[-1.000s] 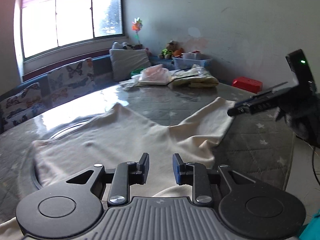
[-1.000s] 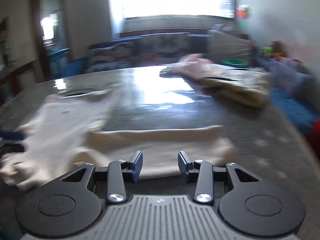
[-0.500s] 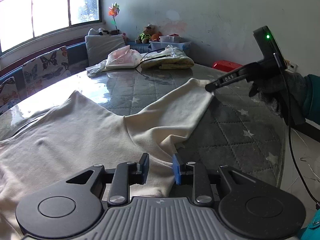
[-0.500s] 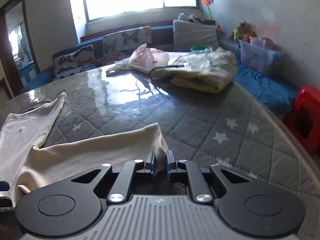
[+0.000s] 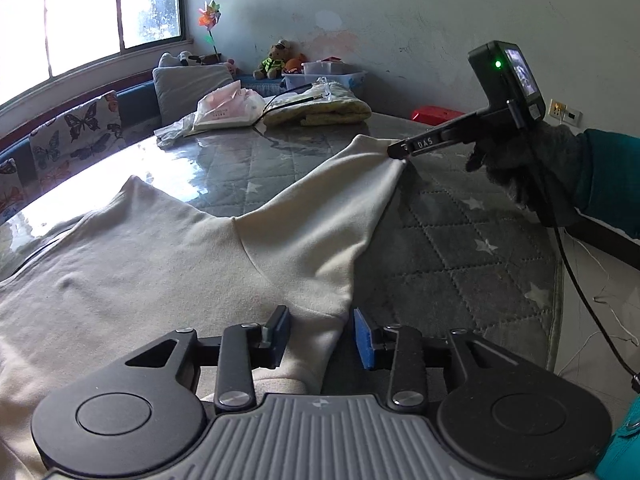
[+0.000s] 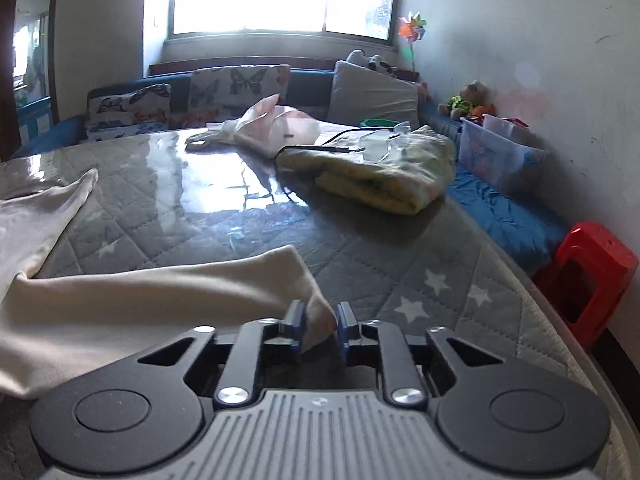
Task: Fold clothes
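Note:
A cream long-sleeved garment (image 5: 168,256) lies spread on the grey quilted table (image 5: 460,248). My left gripper (image 5: 322,338) is open, its jaws either side of the garment's edge near the armpit. The sleeve runs away toward the right gripper (image 5: 396,150), which sits at the cuff and lifts it slightly. In the right wrist view the right gripper (image 6: 319,330) is open a little, with the cream cuff (image 6: 316,316) between its blue pads. The sleeve (image 6: 140,296) stretches off to the left.
A folded yellow blanket (image 6: 384,176) and a pink plastic bag (image 6: 276,128) with a black cable lie at the table's far side. A red stool (image 6: 592,280) stands past the right edge. A sofa with butterfly cushions (image 6: 236,84) is behind, and a plastic storage box (image 6: 496,152).
The left gripper has opened wider around the garment's edge. The right gripper opened slightly and now has the cuff between its pads, with the sleeve end raised off the table.

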